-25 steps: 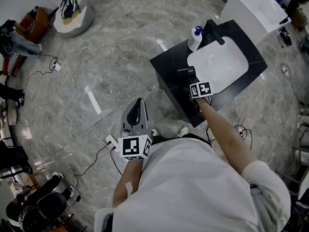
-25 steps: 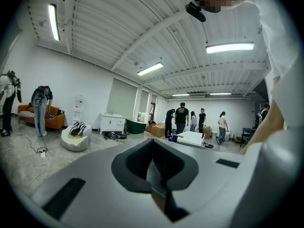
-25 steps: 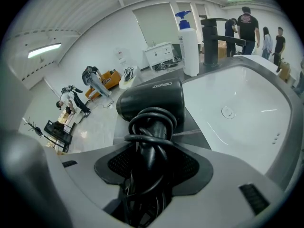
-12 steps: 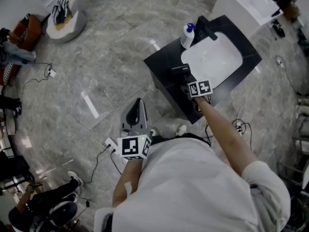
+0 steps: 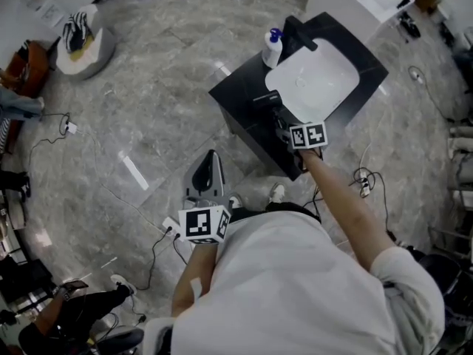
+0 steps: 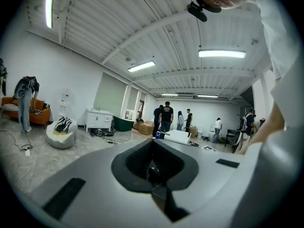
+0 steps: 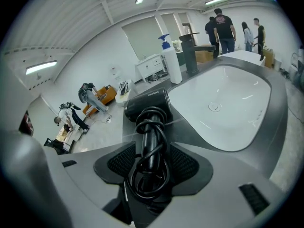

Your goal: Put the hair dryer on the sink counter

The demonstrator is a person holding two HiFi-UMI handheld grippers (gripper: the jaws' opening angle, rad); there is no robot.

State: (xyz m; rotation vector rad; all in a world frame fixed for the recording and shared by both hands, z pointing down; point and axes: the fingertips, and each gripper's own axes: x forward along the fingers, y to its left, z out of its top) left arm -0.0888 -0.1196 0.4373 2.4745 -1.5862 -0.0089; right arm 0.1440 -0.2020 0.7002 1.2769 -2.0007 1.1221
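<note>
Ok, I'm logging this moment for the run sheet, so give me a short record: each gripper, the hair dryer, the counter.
right gripper: shut on the hair dryer's handle, cord looped round it
hair dryer: head over the black sink counter, beside the white basin; contact unclear
left gripper: shut, empty, held over the floor away from the counter
also on counter: pump bottle and faucet behind the basin
task state: dryer not yet released

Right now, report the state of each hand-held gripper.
Left hand-held gripper: closed, empty.
Right hand-held gripper: closed on the hair dryer.
</note>
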